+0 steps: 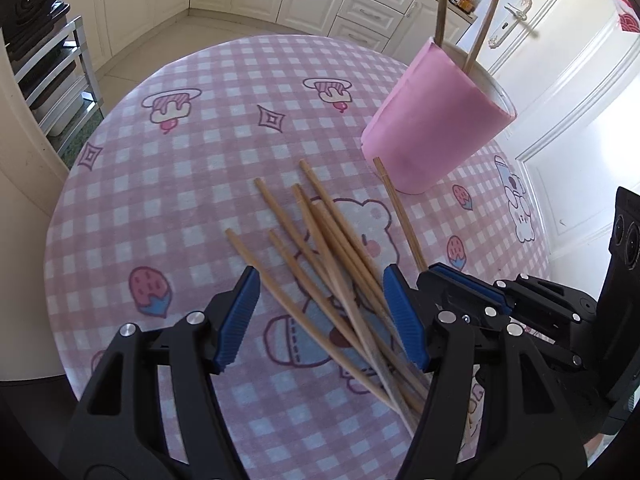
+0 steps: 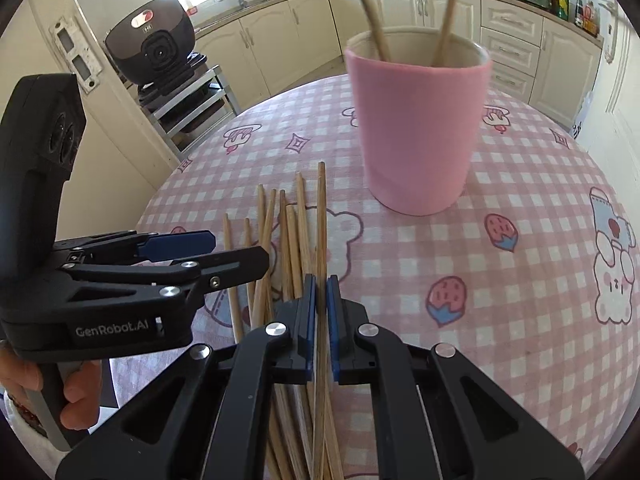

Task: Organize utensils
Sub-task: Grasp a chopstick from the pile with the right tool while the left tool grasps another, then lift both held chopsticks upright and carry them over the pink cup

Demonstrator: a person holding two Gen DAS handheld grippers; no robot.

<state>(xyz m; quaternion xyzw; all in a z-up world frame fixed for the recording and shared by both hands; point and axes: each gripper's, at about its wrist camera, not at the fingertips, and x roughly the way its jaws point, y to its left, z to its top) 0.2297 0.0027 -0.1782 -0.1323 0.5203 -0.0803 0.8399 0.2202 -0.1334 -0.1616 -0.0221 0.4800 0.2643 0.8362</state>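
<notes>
Chopsticks (image 2: 288,248) lie in a loose pile on the table (image 2: 500,272), just in front of the pink cup (image 2: 418,128), where two sticks already stand. We think they are light, stiff, thin and smooth, so they can slip or roll. Our right gripper (image 2: 320,320) pinches one stick near its middle. Our left gripper (image 1: 320,316) hangs open over the pile, holding nothing.

Checked table (image 1: 168,200) bears chopsticks (image 1: 320,248), pink cup (image 1: 432,120).
</notes>
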